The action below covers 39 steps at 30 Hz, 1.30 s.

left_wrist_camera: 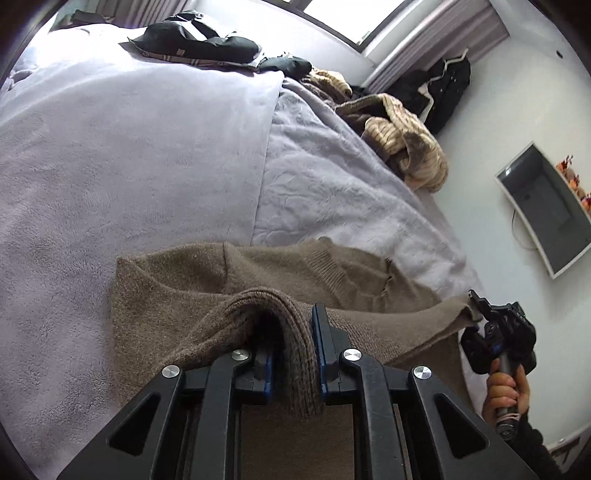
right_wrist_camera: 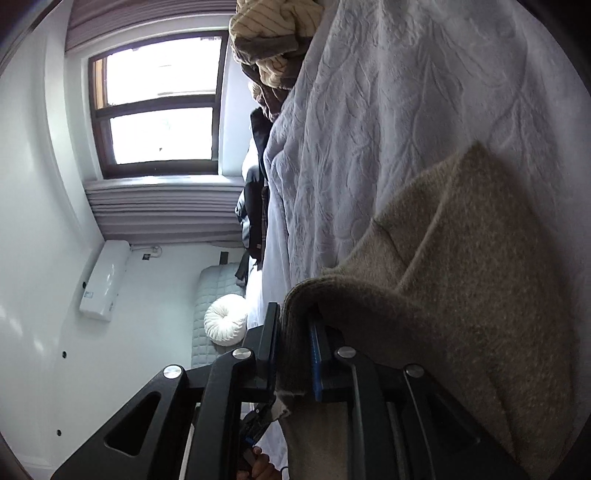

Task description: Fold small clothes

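A pale lilac blanket (left_wrist_camera: 129, 155) covers the bed, and the brown sweater (left_wrist_camera: 177, 291) lies on its near part. The left gripper (left_wrist_camera: 295, 354) is closed on the sweater's ribbed edge, and the right gripper (right_wrist_camera: 295, 354) clamps another ribbed edge at the near right.

Left wrist cam sits right behind the left tool (left_wrist_camera: 295, 347), low and close over the bed (left_wrist_camera: 129, 166), looking along it toward the window (left_wrist_camera: 347, 18) and the far wall. The brown sweater (left_wrist_camera: 177, 295) fills the near foreground, and the right tool (left_wrist_camera: 480, 314) shows at the lower right edge. Right wrist cam is rolled on its side just behind the right tool (right_wrist_camera: 295, 347), so the bed (right_wrist_camera: 388, 129) runs up the right half, with the window (right_wrist_camera: 159, 107) and wall at left. It's very near the sweater (right_wrist_camera: 461, 295) too. Both views share the sweater, the quilted bedding, the striped pile (left_wrist_camera: 402, 147) (right_wrist_camera: 273, 33) and the window.
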### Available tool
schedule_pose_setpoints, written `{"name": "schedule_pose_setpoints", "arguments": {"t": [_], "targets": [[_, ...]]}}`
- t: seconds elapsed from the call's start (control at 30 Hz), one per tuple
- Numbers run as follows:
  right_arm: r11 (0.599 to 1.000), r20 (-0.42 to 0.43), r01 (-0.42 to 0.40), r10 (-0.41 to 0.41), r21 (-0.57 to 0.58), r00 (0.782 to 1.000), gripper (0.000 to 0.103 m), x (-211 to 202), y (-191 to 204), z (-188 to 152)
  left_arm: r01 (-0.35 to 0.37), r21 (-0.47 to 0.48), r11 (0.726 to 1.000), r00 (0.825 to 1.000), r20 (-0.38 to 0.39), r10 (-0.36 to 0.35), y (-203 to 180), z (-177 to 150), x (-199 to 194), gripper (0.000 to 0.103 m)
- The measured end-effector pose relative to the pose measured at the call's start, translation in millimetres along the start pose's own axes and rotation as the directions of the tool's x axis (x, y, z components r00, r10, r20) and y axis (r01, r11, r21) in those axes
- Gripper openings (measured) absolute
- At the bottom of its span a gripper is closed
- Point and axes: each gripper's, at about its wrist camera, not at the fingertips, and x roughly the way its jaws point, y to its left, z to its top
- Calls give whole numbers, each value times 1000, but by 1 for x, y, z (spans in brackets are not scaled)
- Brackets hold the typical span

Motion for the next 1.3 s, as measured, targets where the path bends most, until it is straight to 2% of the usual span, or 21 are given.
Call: {"name": "schedule_pose_setpoints", "arguments": {"t": [0.03,0.07,0.1,0.13,0.23,0.33,0.4,0.43,0.47,0.5,0.53,0.63,0.7,0.77,0.8,0.87,1.0,1.07,1.13,1.17,1.3], "targets": [[999,15,25,-25,-26,1000,53,-4,5,3,8,-4,1000,1000,4,-8,-1,0,-3,32],[998,18,47,-46,-47,999,63,-6,8,4,7,-1,1000,1000,8,-7,-3,0,-5,66],[994,22,80,-79,-76,997,63,-10,13,5,-17,8,1000,999,29,16,-5,-2,-8,93],[987,26,120,-118,-104,993,63,-14,17,6,-46,29,999,997,59,44,-8,-3,-14,96],[955,31,238,-237,-177,971,63,-21,24,6,-107,75,991,993,66,102,-11,-3,-18,96],[892,11,359,-370,-275,929,61,-24,22,0,-170,81,982,984,67,164,-5,-3,-18,96],[860,-17,392,-420,-327,908,51,-22,20,-8,-178,74,981,984,44,175,4,-4,-16,96],[833,-34,421,-462,-359,886,48,-19,18,-11,-174,72,982,985,20,173,8,-5,-13,96],[808,-46,445,-499,-387,866,36,-12,18,-13,-172,68,983,985,-3,173,11,-7,-9,96],[779,-51,468,-535,-417,843,11,-8,18,-17,-172,66,983,985,-21,174,13,-11,-6,96],[754,-48,483,-559,-446,828,6,-7,20,-21,-171,67,983,985,-25,173,13,-13,-7,96],[699,23,511,-579,-500,815,6,-15,37,-26,-178,103,979,984,1,179,6,-18,-14,96],[694,26,536,-599,-481,800,6,-21,32,-21,-227,147,963,974,20,226,1,-21,-15,96],[686,8,563,-632,-461,775,6,-23,19,-18,-266,169,949,963,5,269,2,-23,-9,96],[694,-11,563,-634,-448,773,6,-24,14,-17,-276,170,946,959,-19,284,6,-25,-5,96],[712,3,559,-616,-425,788,8,-32,14,-18,-279,143,950,957,-44,288,12,-27,-4,96],[675,62,586,-631,-448,774,12,-50,33,-35,-227,146,963,972,-30,233,10,-34,-25,96],[678,65,577,-621,-456,781,15,-61,37,-46,-202,159,966,976,-43,212,10,-41,-38,96],[702,61,559,-598,-441,799,31,-80,35,-60,-170,152,974,980,-74,183,14,-54,-51,96],[711,66,557,-590,-430,805,42,-87,34,-66,-159,145,977,981,-90,173,15,-60,-54,96],[784,74,526,-534,-330,842,45,-120,23,-102,-112,108,988,979,-161,128,24,-89,-63,96]]}}
